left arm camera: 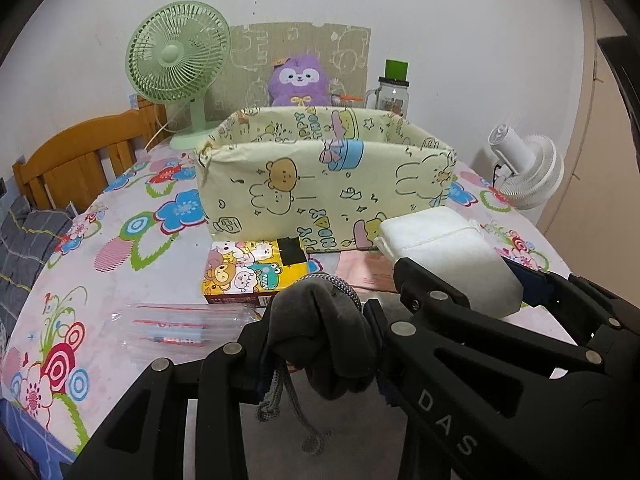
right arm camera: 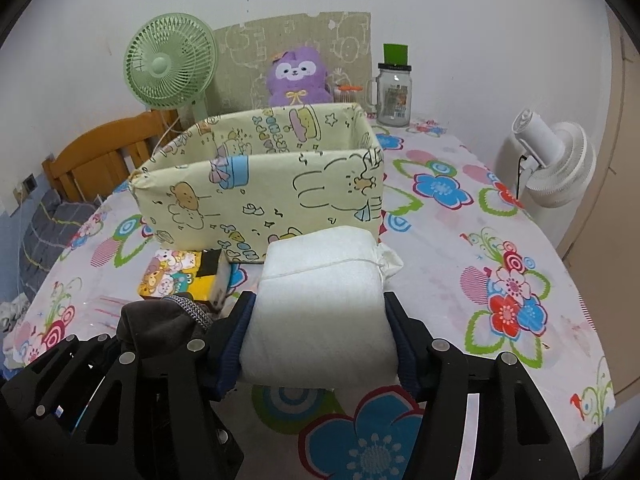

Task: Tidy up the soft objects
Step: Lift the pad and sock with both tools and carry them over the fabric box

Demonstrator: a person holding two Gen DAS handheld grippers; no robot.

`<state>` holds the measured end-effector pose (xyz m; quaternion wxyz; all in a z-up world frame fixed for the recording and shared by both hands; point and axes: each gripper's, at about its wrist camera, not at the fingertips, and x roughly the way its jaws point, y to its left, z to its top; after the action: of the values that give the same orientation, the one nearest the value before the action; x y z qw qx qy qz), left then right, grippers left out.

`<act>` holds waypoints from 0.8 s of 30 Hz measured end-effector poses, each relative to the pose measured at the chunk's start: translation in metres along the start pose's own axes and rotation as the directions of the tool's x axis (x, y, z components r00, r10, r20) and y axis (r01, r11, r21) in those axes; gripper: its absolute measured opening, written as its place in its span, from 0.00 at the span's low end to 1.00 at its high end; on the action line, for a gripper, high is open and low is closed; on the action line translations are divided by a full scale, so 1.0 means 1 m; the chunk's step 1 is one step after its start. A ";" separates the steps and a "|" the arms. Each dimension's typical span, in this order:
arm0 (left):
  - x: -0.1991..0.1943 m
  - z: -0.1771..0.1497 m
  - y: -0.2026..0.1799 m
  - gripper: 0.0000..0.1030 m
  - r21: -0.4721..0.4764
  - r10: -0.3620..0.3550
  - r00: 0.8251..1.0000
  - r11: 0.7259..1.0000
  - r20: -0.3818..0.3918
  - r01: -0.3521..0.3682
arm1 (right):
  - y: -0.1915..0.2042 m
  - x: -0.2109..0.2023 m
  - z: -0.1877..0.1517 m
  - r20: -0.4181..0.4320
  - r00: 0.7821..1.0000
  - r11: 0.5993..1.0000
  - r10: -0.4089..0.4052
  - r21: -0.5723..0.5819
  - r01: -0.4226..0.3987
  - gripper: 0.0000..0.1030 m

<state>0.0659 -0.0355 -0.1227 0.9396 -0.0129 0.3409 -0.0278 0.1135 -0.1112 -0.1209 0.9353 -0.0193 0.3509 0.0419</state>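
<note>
1. Right wrist view: my right gripper is clamped on a white padded bundle tied with thin string, squeezed between both fingers and held just in front of the yellow cartoon-print fabric bin.
2. Left wrist view: my left gripper is closed on a dark grey drawstring pouch, its cord dangling below the fingers, also in front of the bin and a little lower than its rim.
3. The bin looks empty from what I can see of its inside walls, though its floor is hidden.
4. A cartoon tissue pack lies against the bin's front wall, with a clear air-cushion sheet nearer me than that.
5. I judge the step as carrying both soft items to the bin.
6. Next I need to lift each load above the front rim, move past it over the opening, then release; the trailing cord could snag on the rim.
</note>
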 end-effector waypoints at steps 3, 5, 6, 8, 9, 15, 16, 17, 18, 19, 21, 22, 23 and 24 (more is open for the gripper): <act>-0.007 0.000 -0.001 0.40 0.002 -0.001 1.000 1.000 0.014 0.001 | 0.000 -0.008 0.000 0.014 1.000 1.000 -0.001 0.002 0.001 0.63; -0.013 0.002 -0.001 0.40 0.004 -0.003 1.000 1.000 0.024 0.003 | 0.000 -0.014 0.001 0.023 1.000 1.000 -0.003 0.006 0.003 0.63; -0.015 0.002 -0.001 0.40 0.006 -0.004 1.000 1.000 0.028 0.003 | 0.000 -0.017 0.002 0.028 1.000 1.000 -0.003 0.007 0.003 0.63; -0.020 0.004 -0.002 0.40 0.008 -0.007 0.999 1.000 0.039 0.007 | 0.000 -0.024 0.003 0.039 0.999 1.000 -0.006 0.012 0.005 0.63; -0.023 0.006 -0.002 0.40 0.008 -0.008 0.999 1.000 0.044 0.008 | 0.000 -0.027 0.003 0.043 0.999 1.000 -0.007 0.013 0.006 0.63; -0.043 0.013 -0.004 0.40 0.013 -0.013 0.996 1.000 0.085 0.012 | 0.002 -0.050 0.011 0.084 0.996 1.000 -0.020 0.015 0.019 0.63; -0.046 0.014 -0.005 0.40 0.014 -0.013 0.996 1.000 0.090 0.012 | 0.002 -0.053 0.012 0.090 0.996 1.000 -0.020 0.015 0.019 0.63; -0.049 0.015 -0.005 0.40 0.016 -0.013 0.995 1.000 0.098 0.011 | 0.002 -0.057 0.013 0.097 0.995 1.000 -0.020 0.017 0.018 0.63; -0.053 0.017 -0.005 0.40 0.018 -0.013 0.994 1.000 0.105 0.011 | 0.002 -0.060 0.014 0.103 0.995 1.000 -0.020 0.019 0.018 0.63; -0.056 0.017 -0.005 0.40 0.018 -0.013 0.994 1.000 0.110 0.011 | 0.003 -0.064 0.016 0.110 0.994 1.000 -0.020 0.021 0.018 0.63; -0.061 0.020 -0.005 0.40 0.020 -0.013 0.993 1.000 0.119 0.010 | 0.003 -0.070 0.018 0.120 0.993 1.000 -0.019 0.022 0.016 0.63; -0.064 0.021 -0.005 0.40 0.021 -0.013 0.992 1.000 0.123 0.010 | 0.004 -0.073 0.019 0.123 0.992 1.000 -0.019 0.023 0.017 0.63; -0.067 0.022 -0.005 0.40 0.021 -0.013 0.992 1.000 0.126 0.010 | 0.004 -0.076 0.021 0.126 0.992 1.000 -0.020 0.023 0.017 0.63; -0.069 0.024 -0.006 0.40 0.022 -0.015 0.992 1.000 0.128 0.012 | 0.004 -0.078 0.022 0.129 0.991 1.000 -0.021 0.024 0.018 0.63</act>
<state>0.0280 -0.0368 -0.0594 0.9595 -0.0072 0.2793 -0.0366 0.0690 -0.1109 -0.0525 0.9565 -0.0093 0.2900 0.0297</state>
